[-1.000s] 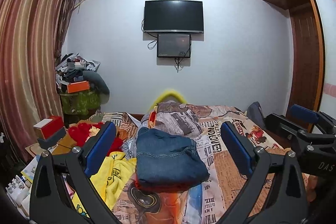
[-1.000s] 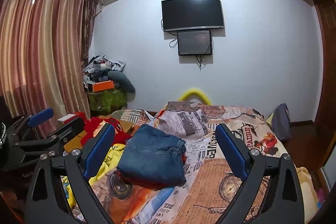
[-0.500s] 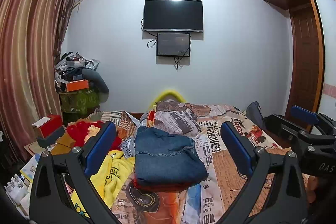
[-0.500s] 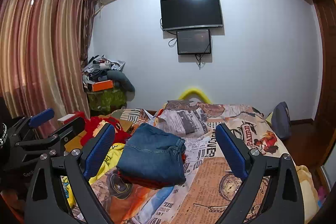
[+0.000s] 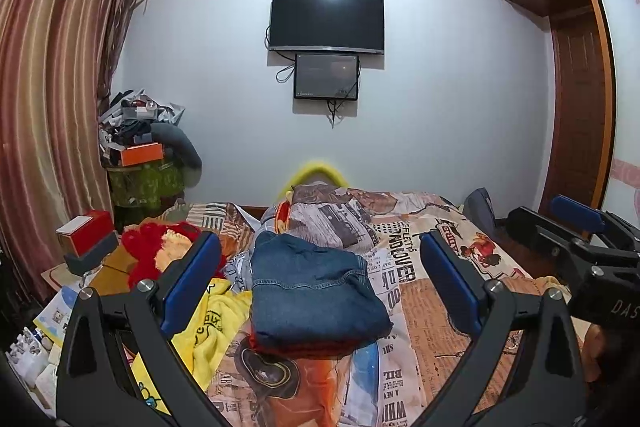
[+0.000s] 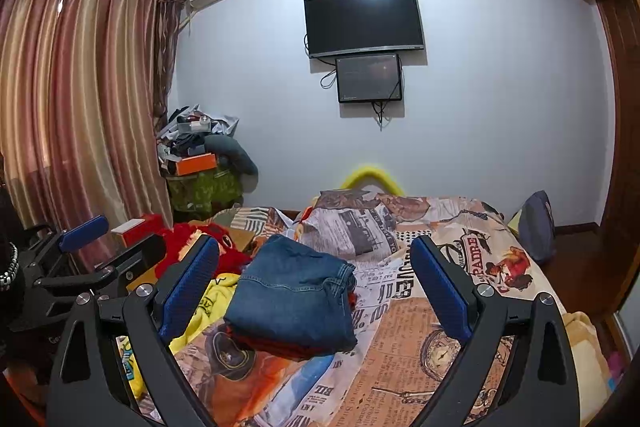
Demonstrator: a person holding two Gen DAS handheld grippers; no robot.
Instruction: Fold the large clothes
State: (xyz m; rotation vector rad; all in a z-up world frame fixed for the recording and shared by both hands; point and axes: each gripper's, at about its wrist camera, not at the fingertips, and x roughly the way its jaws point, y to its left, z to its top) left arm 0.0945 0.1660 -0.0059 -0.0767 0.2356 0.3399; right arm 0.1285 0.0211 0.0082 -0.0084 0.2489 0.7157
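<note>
Nothing on the bed has shifted; my view only drifted slightly. Both my left gripper (image 5: 320,291) and right gripper (image 6: 316,291) hang wide apart, empty. Folded jeans (image 5: 312,291) top a red garment (image 5: 304,345); the yellow garment (image 5: 216,323) beside them looks unfolded.

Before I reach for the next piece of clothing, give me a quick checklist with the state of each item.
1. Left gripper open, nothing held: ok.
2. Right gripper open, nothing held: ok.
3. Folded jeans lie flat on the red garment under them: ok.
4. Yellow garment, crumpled beside the stack, is unfolded: not ok.
5. Bare stretch of bedspread right of the stack for spreading it: ok.
6. Whether the yellow garment is caught under the stack: cannot tell.
</note>
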